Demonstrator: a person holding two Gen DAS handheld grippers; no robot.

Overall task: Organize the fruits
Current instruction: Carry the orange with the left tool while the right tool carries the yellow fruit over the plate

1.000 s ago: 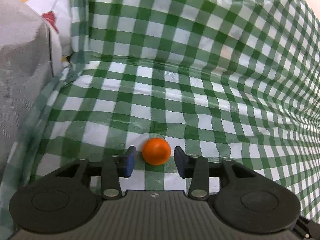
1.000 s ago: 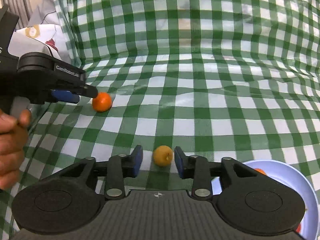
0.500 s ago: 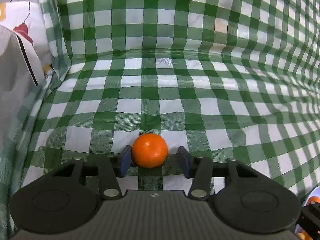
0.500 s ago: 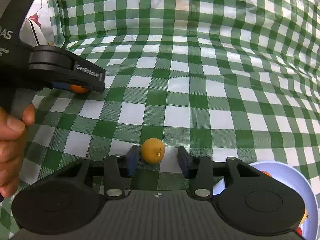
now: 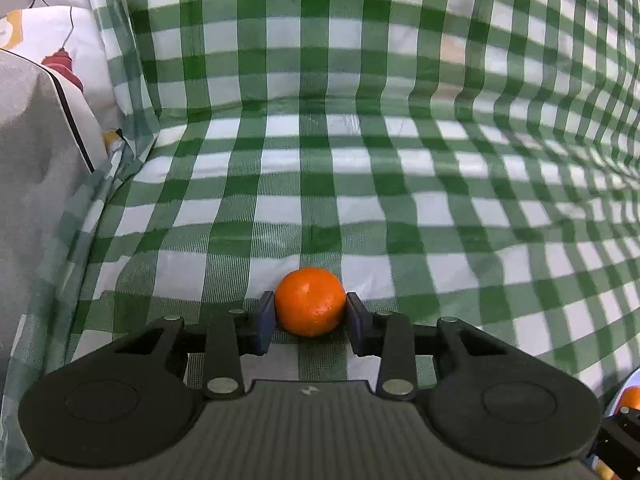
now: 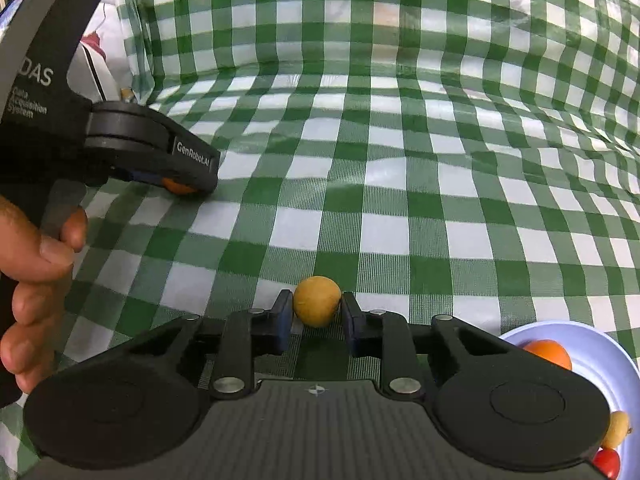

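Left claw [image 5: 310,314] grips a round orange tangerine [image 5: 310,307] on the green-and-white checked bench cloth [image 5: 360,184]; right claw [image 6: 316,312] pinches a small yellow round fruit [image 6: 317,301] beside a pale blue plate [image 6: 600,344] of fruit.

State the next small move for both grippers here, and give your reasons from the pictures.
Probably lift both fruits and carry them to the pale bowl. The left gripper pinches the orange, the right gripper the yellow fruit, pads touching both sides, and the bowl already holds fruit.
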